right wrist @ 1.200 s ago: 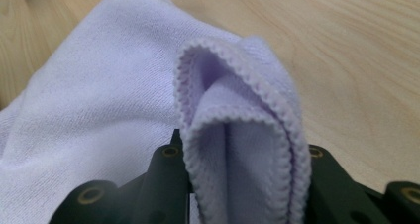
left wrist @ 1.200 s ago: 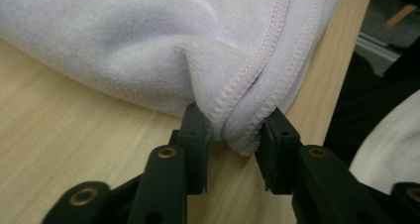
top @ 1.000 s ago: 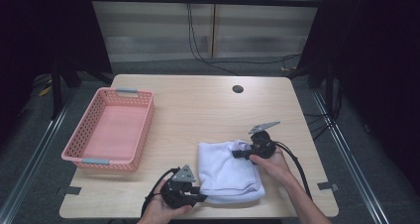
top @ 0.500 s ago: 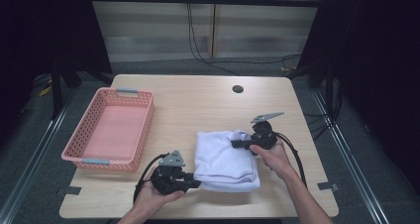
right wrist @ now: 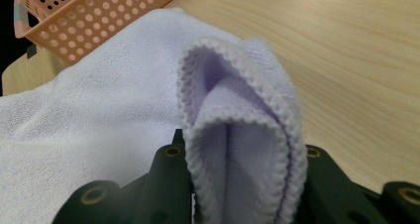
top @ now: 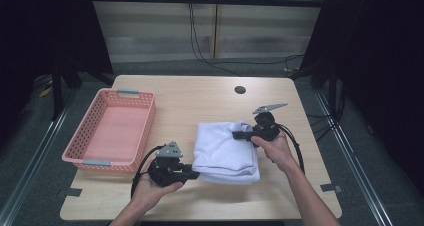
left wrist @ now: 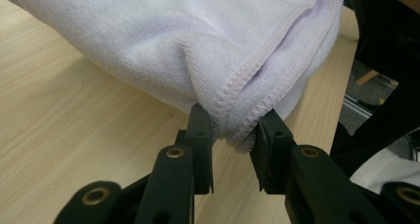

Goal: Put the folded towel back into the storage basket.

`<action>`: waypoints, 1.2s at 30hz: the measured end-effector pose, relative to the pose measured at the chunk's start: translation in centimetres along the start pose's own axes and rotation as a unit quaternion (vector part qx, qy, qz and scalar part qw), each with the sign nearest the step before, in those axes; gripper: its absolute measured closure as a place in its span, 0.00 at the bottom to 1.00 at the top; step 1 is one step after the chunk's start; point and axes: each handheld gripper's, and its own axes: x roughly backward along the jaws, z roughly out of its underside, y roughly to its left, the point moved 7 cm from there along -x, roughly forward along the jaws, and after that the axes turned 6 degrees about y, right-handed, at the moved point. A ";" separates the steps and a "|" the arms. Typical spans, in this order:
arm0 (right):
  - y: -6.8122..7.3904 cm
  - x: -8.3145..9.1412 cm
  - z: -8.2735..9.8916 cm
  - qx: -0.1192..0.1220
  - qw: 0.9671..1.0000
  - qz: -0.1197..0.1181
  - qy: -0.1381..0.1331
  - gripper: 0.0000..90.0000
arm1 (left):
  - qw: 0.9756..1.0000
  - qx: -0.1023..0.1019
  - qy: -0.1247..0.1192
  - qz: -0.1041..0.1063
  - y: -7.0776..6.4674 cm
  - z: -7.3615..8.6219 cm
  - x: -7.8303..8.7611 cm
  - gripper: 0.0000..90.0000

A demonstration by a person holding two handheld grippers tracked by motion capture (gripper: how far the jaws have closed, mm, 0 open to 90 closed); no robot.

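Observation:
A pale lilac folded towel (top: 223, 150) hangs a little above the wooden table (top: 200, 98), held at two ends. My left gripper (top: 192, 174) is shut on its near left corner; in the left gripper view the stitched hem (left wrist: 247, 80) is pinched between the black jaws of that gripper (left wrist: 233, 137). My right gripper (top: 239, 134) is shut on the far right corner. In the right gripper view the bunched folds of the towel (right wrist: 242, 135) rise from between the jaws of that gripper (right wrist: 240, 184), which hide behind the cloth.
A pink perforated basket (top: 114, 131) stands on the left part of the table, its corner also in the right gripper view (right wrist: 74, 16). A round dark hole (top: 240, 90) lies near the table's far edge. Cables trail from both grippers.
Both hands have risen and shifted left with the towel between them. The towel has lifted off the table and moved toward the basket.

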 end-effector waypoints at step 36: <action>2.5 -2.8 -8.8 0.034 0.999 -0.026 -0.027 0.80 | 0.997 0.030 -0.037 -0.059 5.1 -0.8 7.3 0.80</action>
